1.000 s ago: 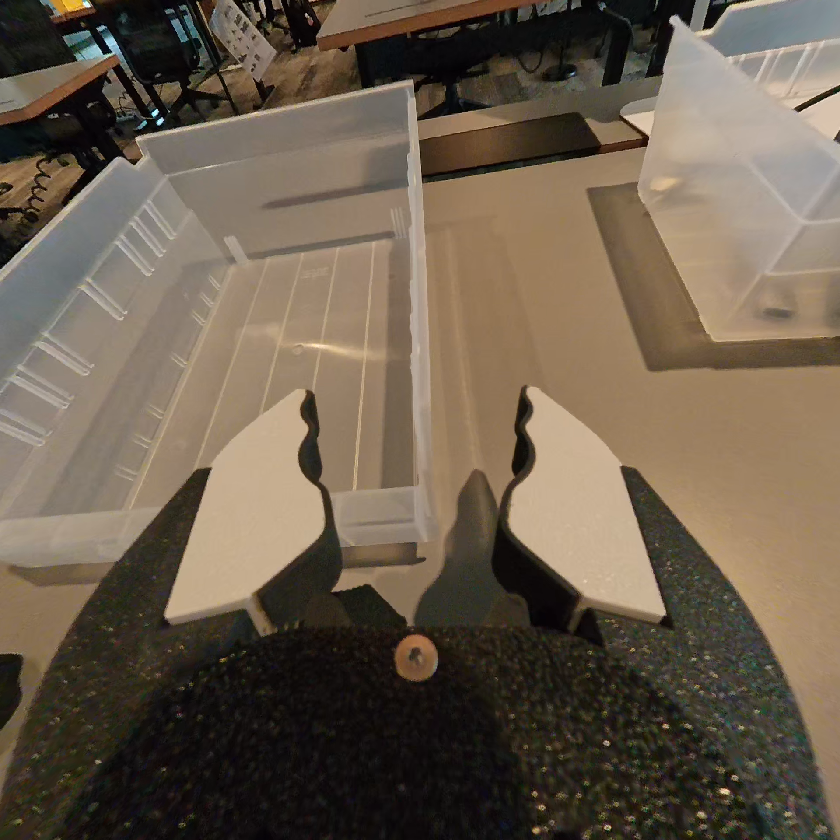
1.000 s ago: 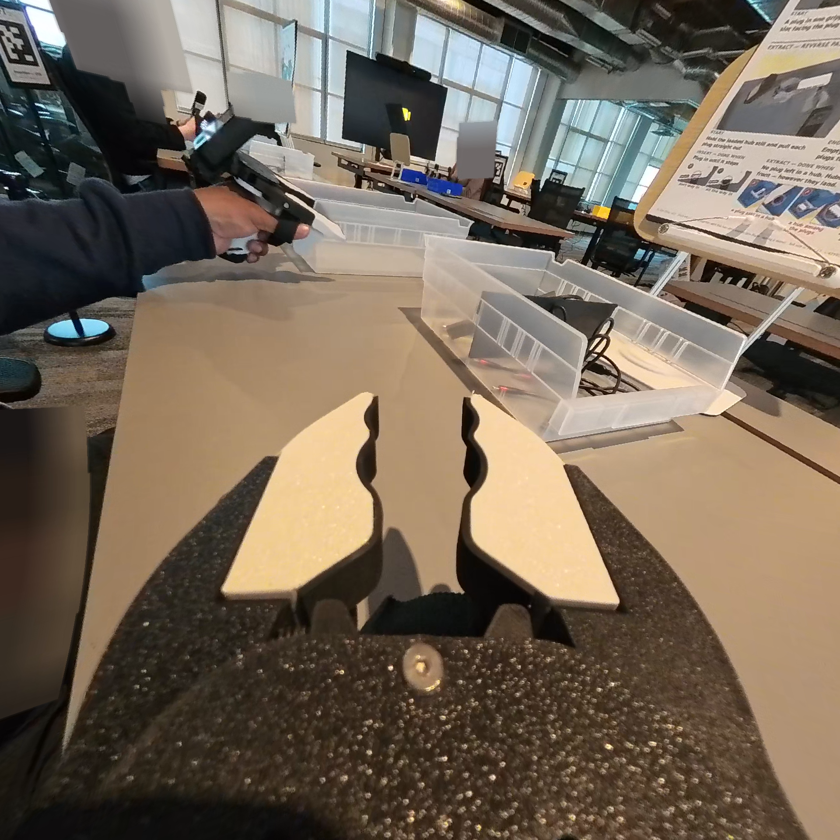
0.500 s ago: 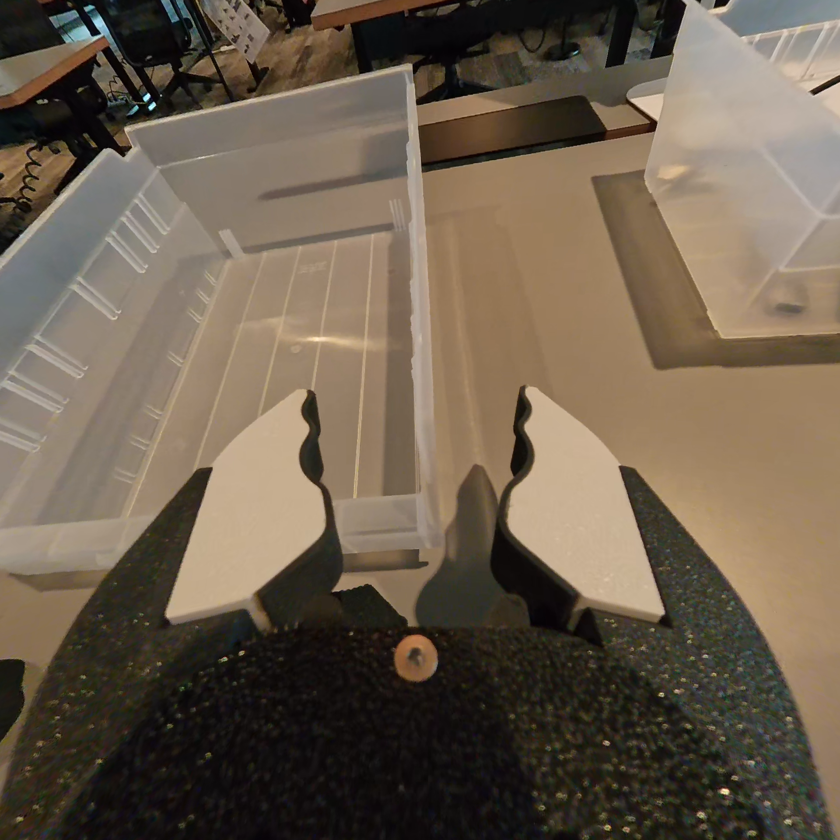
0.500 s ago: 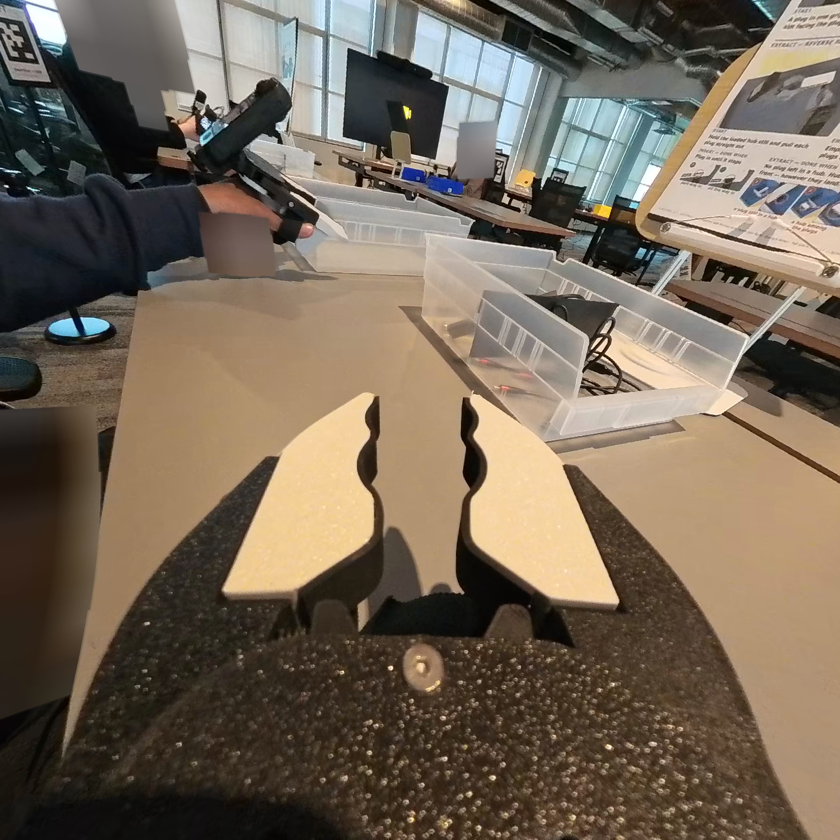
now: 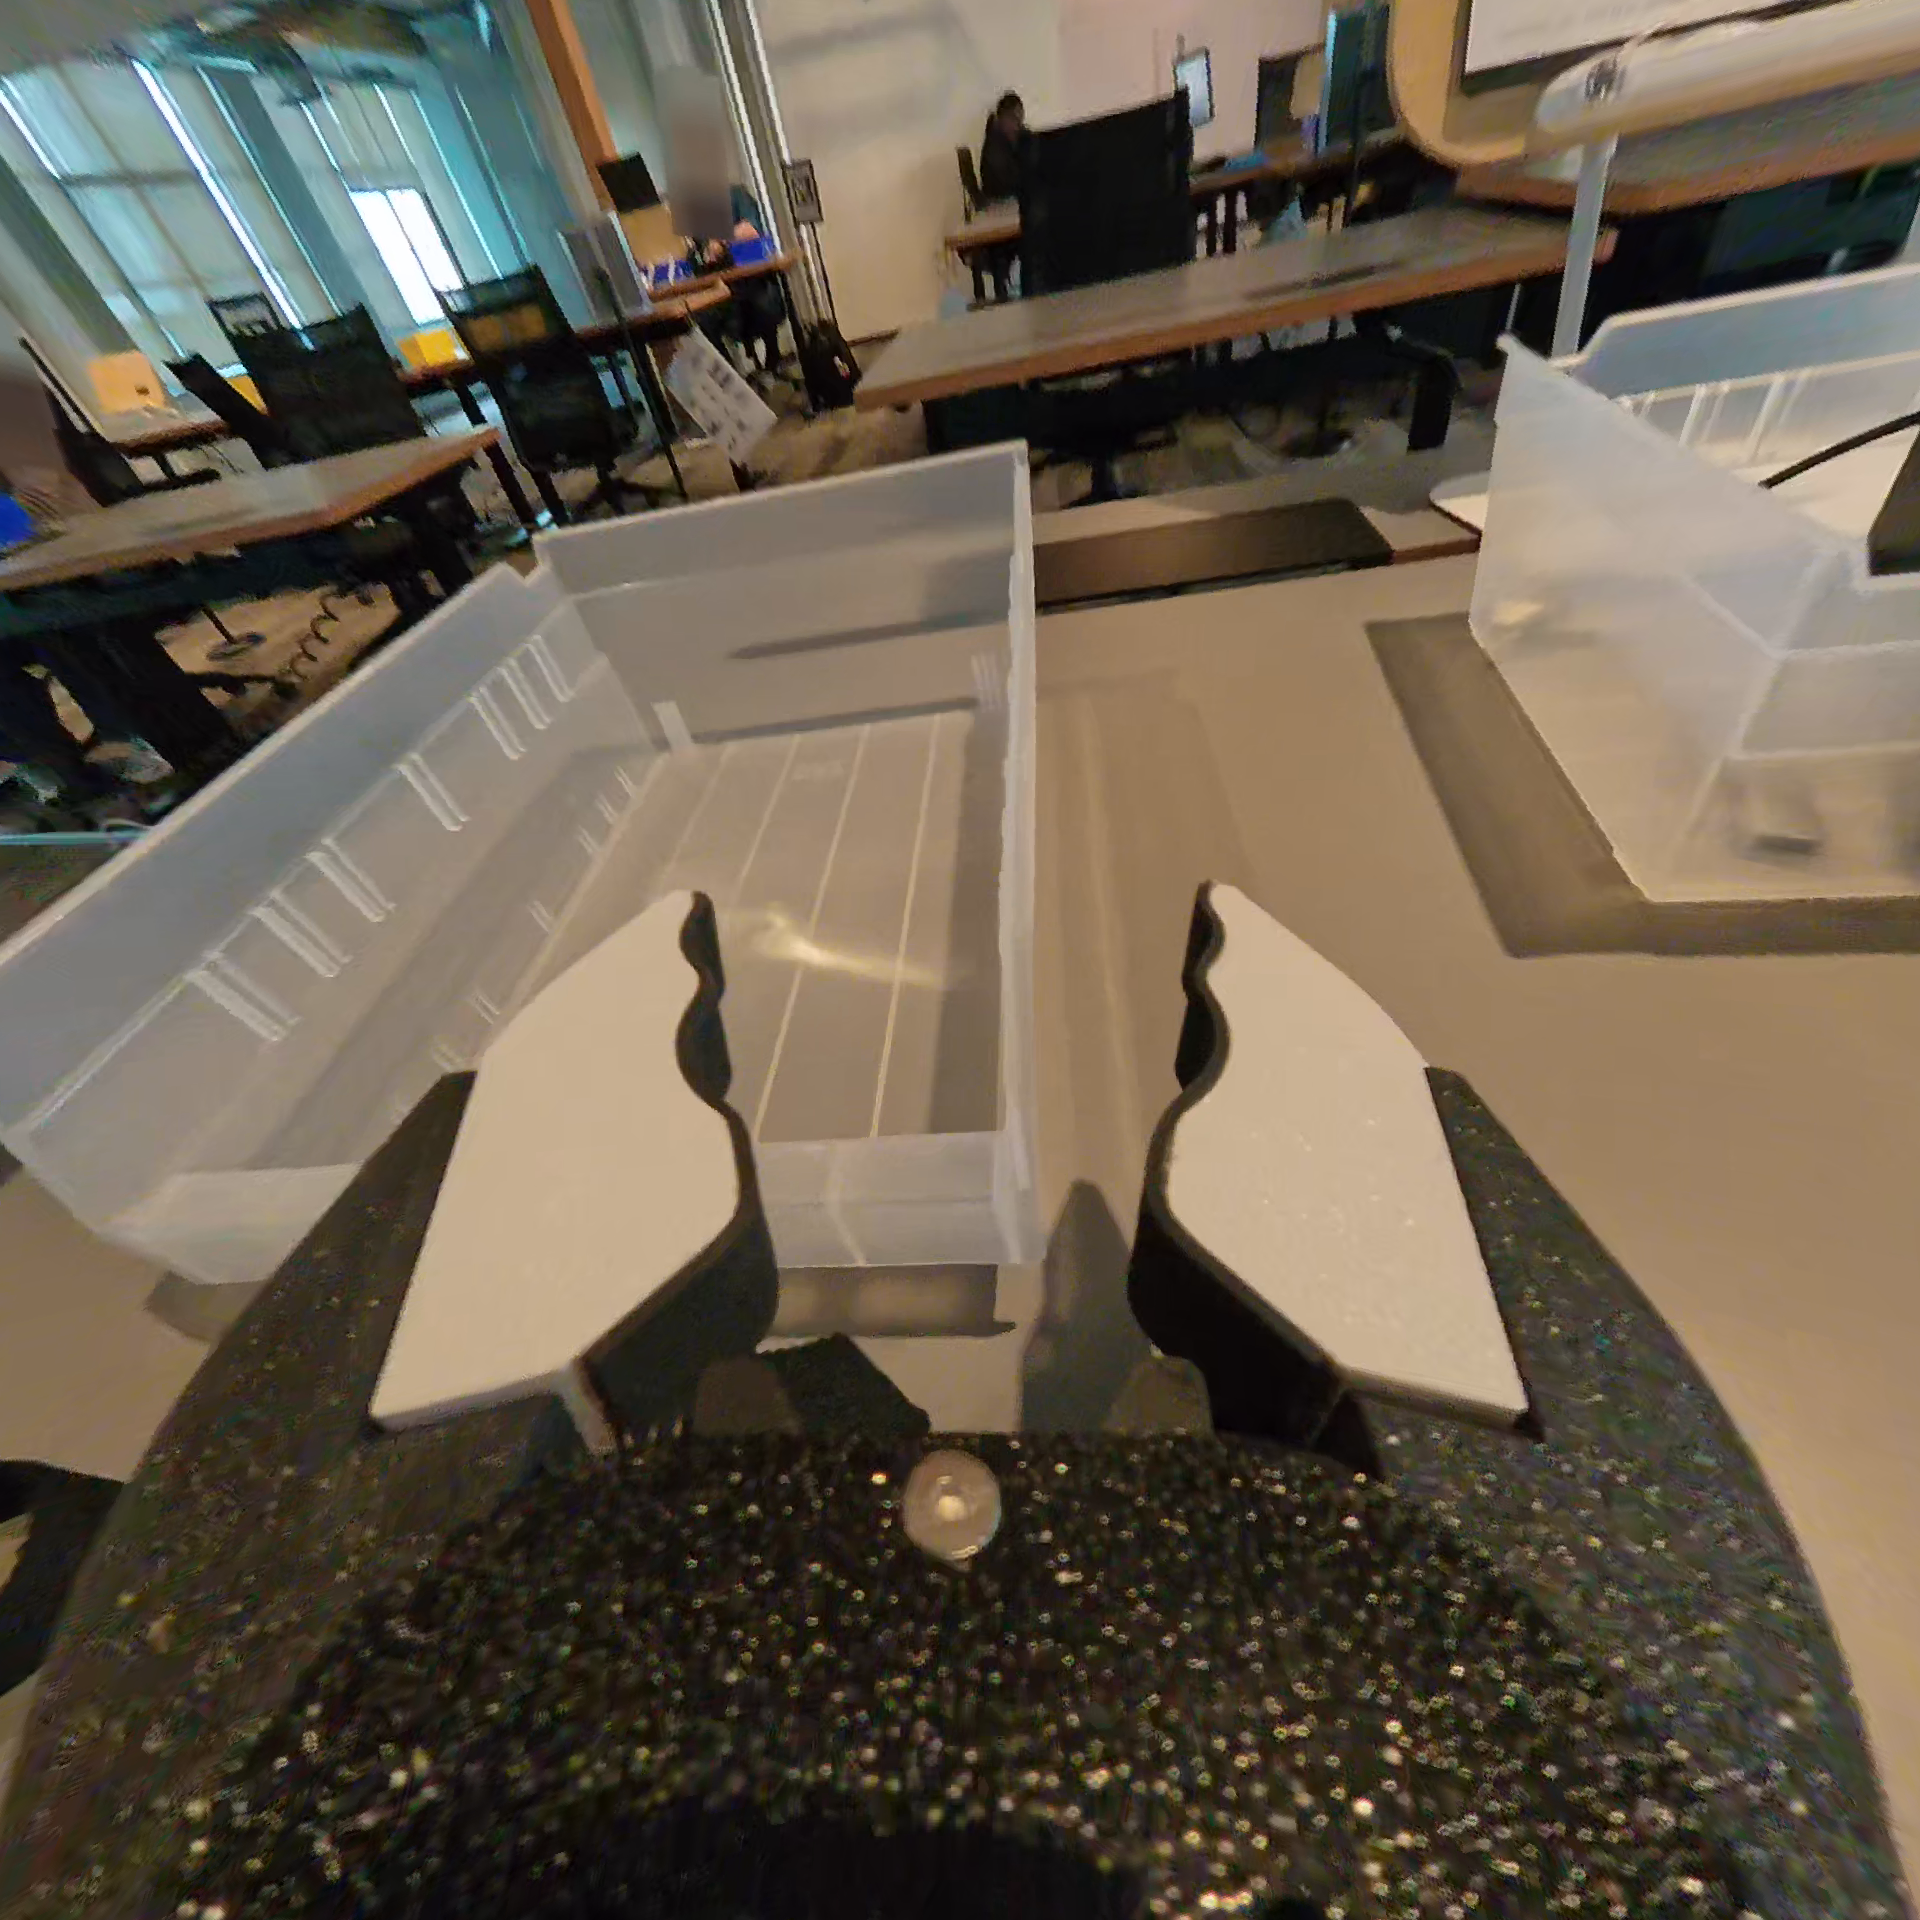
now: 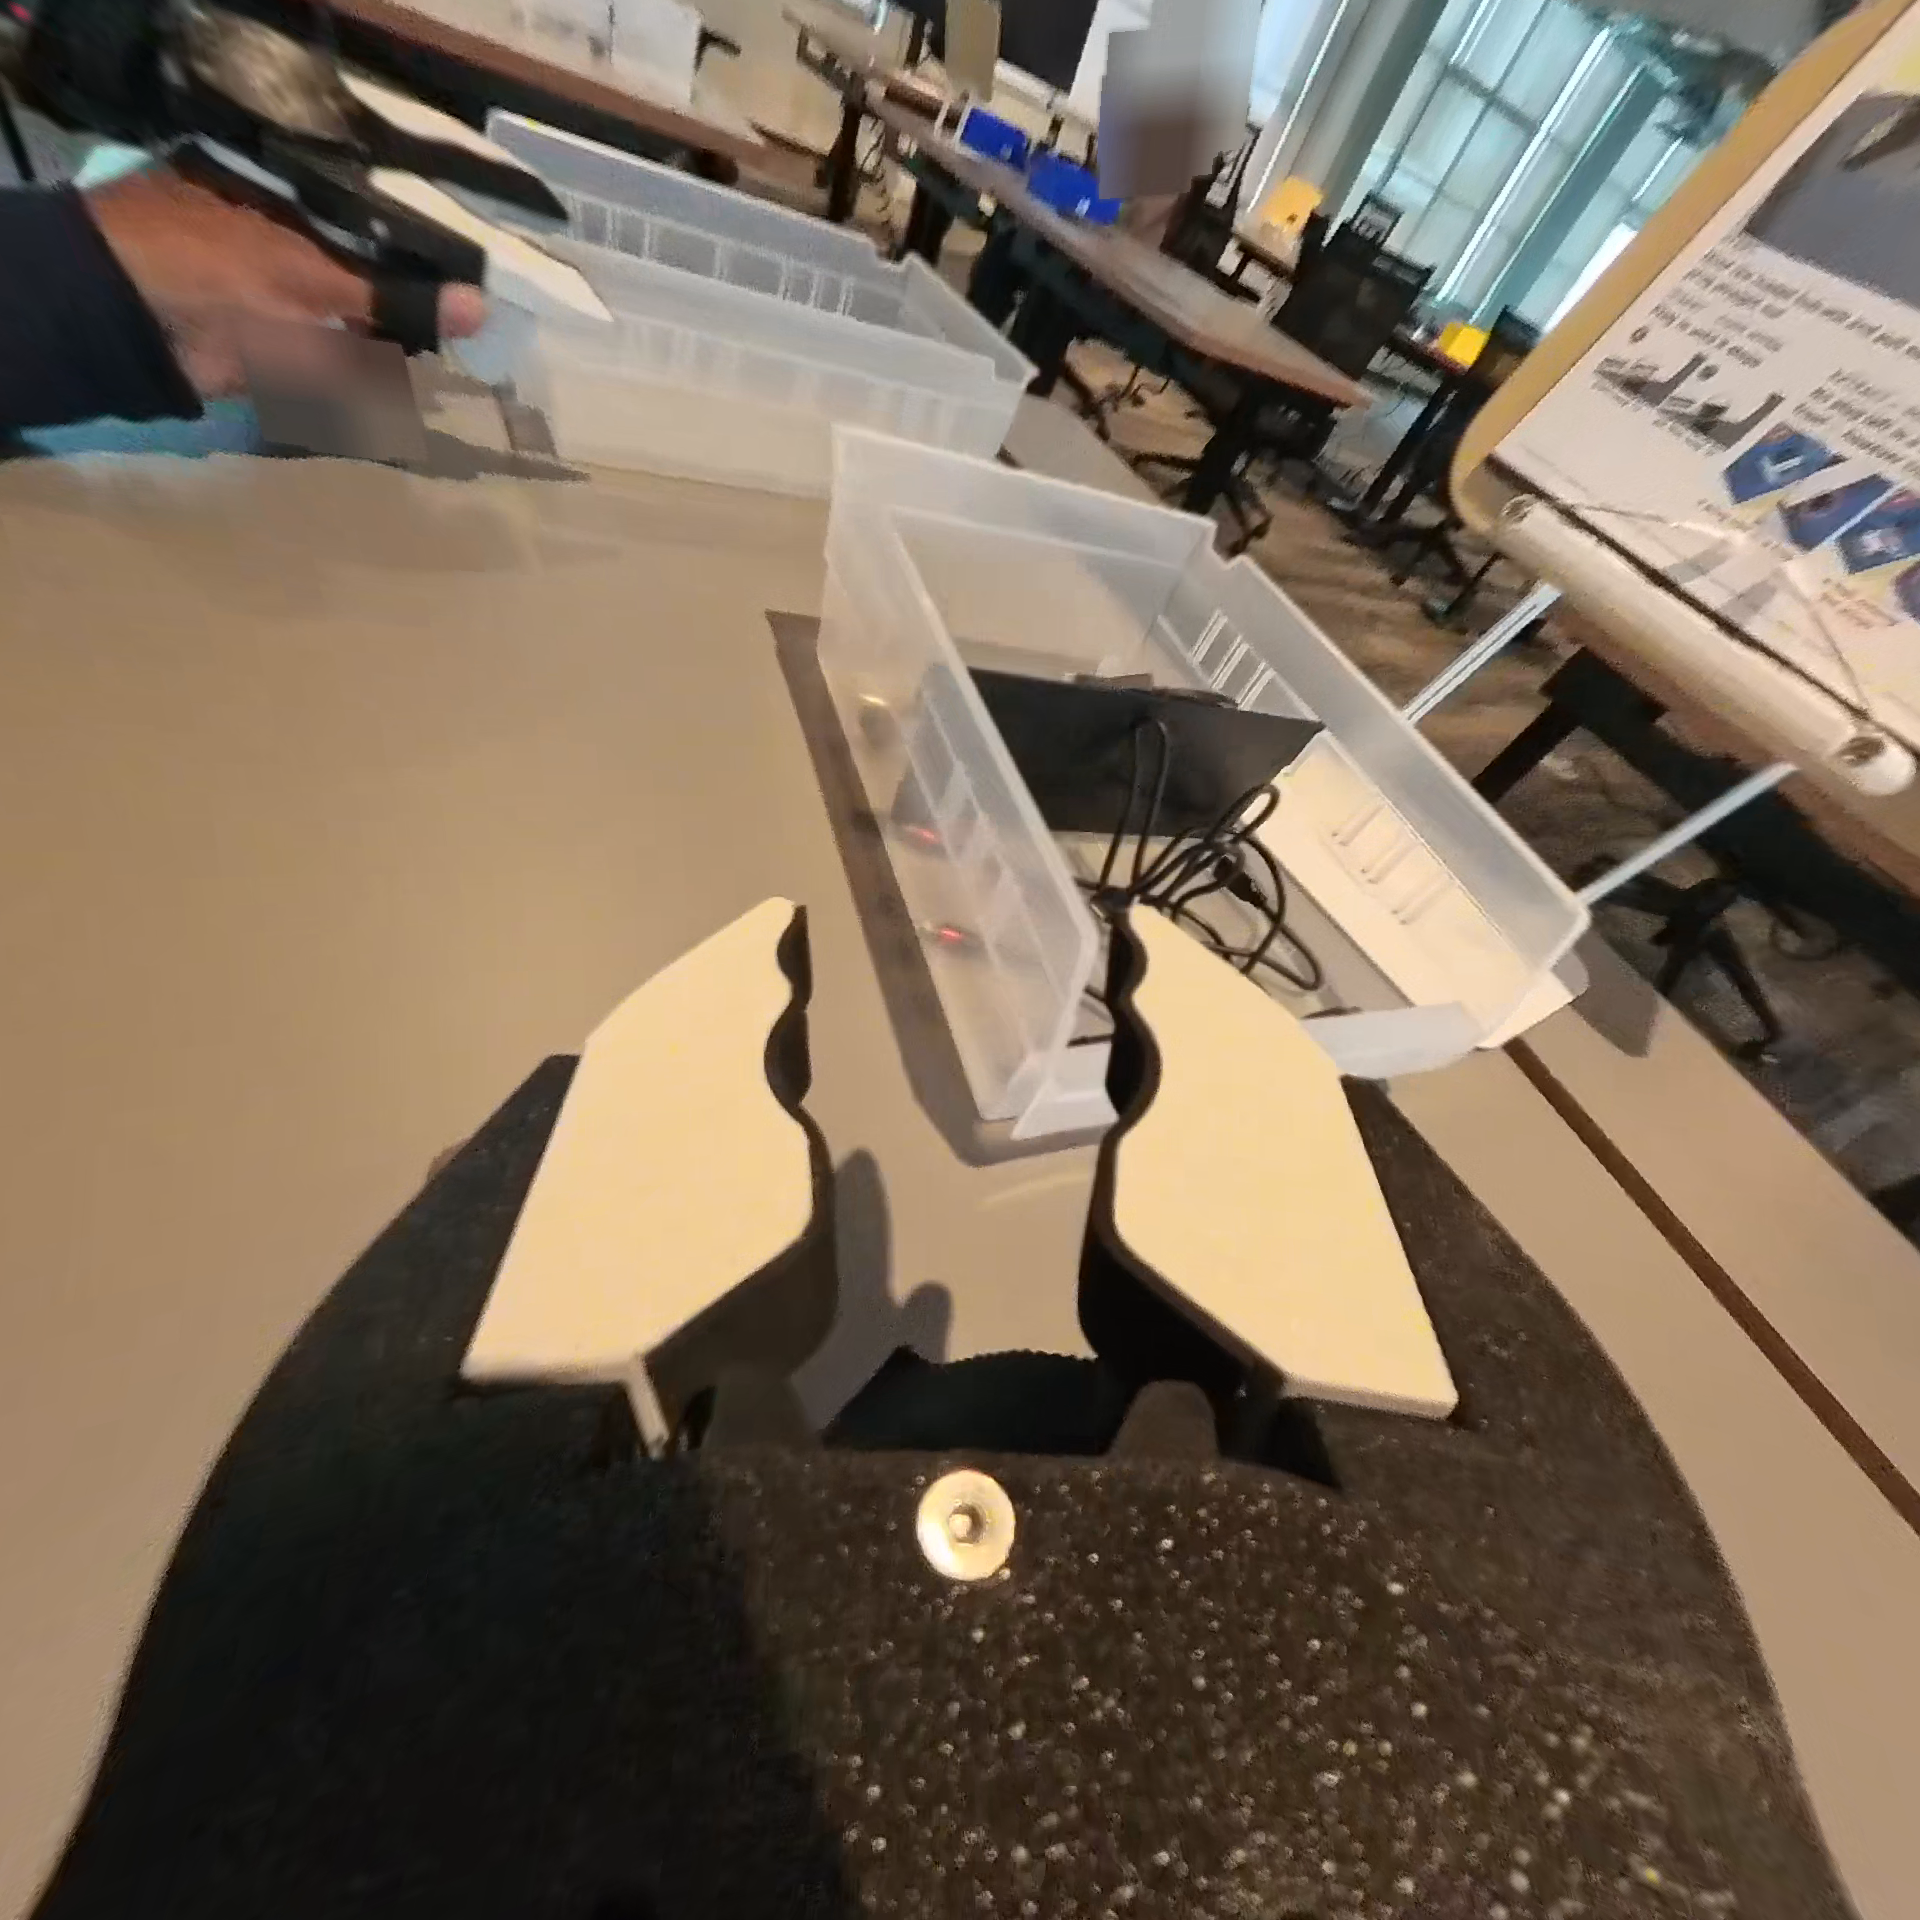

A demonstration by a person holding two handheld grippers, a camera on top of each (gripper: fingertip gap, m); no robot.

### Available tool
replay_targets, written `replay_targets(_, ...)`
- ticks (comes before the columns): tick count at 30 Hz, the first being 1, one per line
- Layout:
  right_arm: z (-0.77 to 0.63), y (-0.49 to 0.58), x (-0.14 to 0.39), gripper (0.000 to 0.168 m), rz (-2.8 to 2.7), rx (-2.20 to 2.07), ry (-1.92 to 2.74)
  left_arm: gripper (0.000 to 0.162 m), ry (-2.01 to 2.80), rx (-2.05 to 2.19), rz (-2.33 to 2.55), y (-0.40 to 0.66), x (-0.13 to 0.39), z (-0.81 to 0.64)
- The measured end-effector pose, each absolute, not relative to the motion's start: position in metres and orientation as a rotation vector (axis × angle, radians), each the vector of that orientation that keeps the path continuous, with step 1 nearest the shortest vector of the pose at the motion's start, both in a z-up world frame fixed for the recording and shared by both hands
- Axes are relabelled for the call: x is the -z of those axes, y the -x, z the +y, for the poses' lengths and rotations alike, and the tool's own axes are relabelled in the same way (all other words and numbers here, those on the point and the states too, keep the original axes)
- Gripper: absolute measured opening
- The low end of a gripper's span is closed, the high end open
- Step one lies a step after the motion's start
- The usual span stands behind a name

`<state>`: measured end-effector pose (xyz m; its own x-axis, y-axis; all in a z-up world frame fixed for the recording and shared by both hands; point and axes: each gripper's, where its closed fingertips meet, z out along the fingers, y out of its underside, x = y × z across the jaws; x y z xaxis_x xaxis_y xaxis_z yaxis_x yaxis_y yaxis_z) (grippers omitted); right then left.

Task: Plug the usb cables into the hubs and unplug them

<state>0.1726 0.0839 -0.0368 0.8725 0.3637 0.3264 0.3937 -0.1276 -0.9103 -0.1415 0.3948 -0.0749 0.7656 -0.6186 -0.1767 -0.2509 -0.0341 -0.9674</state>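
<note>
My right gripper [image 6: 958,914] is open and empty, low over the grey table just in front of the near corner of a clear bin [image 6: 1039,520]. In this bin lie a black hub [image 6: 1132,738] and a tangle of thin black usb cables [image 6: 1195,883]. Small dark pieces with red lights [image 6: 951,935] sit behind the bin's left wall. My left gripper [image 5: 951,899] is open and empty above the near end of an empty clear bin [image 5: 790,582]. It also shows in the right wrist view [image 6: 561,249], far left, held by a hand [image 6: 260,281].
The cable bin's left end [image 5: 1621,665] stands at the right of the left wrist view. More empty clear bins [image 6: 779,343] line the table's far side. A white instruction board on a stand [image 6: 1714,364] rises at the right. Desks and chairs stand beyond the table. The grippers' ends are close to 45 cm from one another.
My right gripper has moved forward to the cable bin, tipped down, and its jaws have opened wider. My left gripper has tilted up, so more of the room shows; its jaws stay open.
</note>
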Motion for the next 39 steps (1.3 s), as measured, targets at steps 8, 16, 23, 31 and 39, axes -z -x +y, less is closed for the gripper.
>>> replay_targets(8, 0.147, -0.187, 0.067, 0.059, -0.640, -0.041, 1.825, 0.083, 1.501, 0.347, 0.658, 0.150, 0.062, 0.389)
replay_targets(16, 0.158, -0.191, 0.087, 0.055, -0.649, -0.048, 1.882, 0.082, 1.491, 0.347, 0.671, 0.148, 0.062, 0.389)
replay_targets(23, 0.158, -0.194, 0.100, 0.047, -0.657, -0.067, 1.919, 0.082, 1.486, 0.351, 0.675, 0.147, 0.061, 0.388)
replay_targets(31, 0.159, -0.195, 0.108, 0.033, -0.685, -0.054, 1.933, 0.082, 1.478, 0.348, 0.674, 0.147, 0.061, 0.387)
replay_targets(39, 0.158, -0.191, 0.112, 0.016, -0.749, -0.019, 1.937, 0.082, 1.474, 0.339, 0.679, 0.147, 0.061, 0.387)
